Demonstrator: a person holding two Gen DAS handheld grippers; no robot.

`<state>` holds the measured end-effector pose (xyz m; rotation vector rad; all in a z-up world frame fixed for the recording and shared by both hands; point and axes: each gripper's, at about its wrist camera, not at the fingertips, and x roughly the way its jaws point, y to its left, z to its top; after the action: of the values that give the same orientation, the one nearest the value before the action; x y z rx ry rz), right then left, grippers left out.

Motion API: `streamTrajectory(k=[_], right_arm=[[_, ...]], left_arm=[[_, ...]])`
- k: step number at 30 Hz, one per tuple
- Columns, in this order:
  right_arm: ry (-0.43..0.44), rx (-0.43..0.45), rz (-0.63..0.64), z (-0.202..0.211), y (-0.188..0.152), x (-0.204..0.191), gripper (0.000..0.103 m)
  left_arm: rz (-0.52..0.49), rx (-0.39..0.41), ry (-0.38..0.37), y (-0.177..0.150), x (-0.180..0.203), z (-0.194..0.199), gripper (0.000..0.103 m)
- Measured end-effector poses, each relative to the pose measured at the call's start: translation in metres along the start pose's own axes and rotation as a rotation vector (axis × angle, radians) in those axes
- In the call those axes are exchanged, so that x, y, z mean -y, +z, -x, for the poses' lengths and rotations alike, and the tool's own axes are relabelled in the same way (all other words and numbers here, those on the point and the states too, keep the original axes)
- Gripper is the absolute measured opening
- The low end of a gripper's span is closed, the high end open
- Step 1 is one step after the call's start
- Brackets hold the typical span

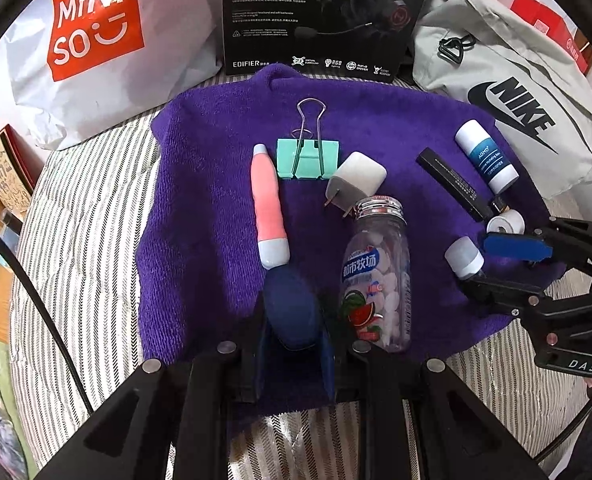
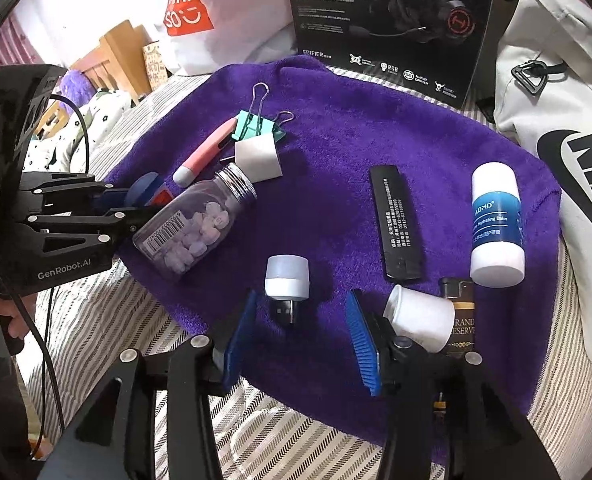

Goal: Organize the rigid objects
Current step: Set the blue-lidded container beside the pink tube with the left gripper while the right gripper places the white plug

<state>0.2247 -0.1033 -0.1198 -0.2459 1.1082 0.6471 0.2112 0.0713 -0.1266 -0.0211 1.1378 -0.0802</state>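
Right, purple towel (image 1: 216, 208) on the striped bed, w/ stuff spread over it. Left gripper (image 1: 294, 320) is clamped on a dark blue oval thing (image 1: 292, 308), just beside the candy bottle (image 1: 376, 276) lying on its side. Right gripper (image 2: 302, 340) is spread wide, fingers either side of the small white USB light (image 2: 286, 280), not touching. Pink pen (image 1: 270, 204), green clip (image 1: 308, 158), white plug (image 1: 356, 182) sit btwn.
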Motion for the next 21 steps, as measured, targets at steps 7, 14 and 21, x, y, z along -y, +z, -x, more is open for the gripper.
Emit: streamTrajectory(k=[7, 14, 21], right_arm=[[-0.008, 0.0, 0.007, 0.007, -0.002, 0.0, 0.052], [-0.017, 0.001, 0.014, 0.013, -0.003, -0.002, 0.052], [-0.022, 0.008, 0.007, 0.021, -0.006, -0.003, 0.052]], left_arm=[[-0.01, -0.016, 0.008, 0.0, 0.001, 0.0, 0.023], [-0.012, -0.026, 0.049, -0.001, -0.001, 0.004, 0.036], [-0.009, -0.016, 0.058, -0.006, -0.004, 0.019, 0.05]])
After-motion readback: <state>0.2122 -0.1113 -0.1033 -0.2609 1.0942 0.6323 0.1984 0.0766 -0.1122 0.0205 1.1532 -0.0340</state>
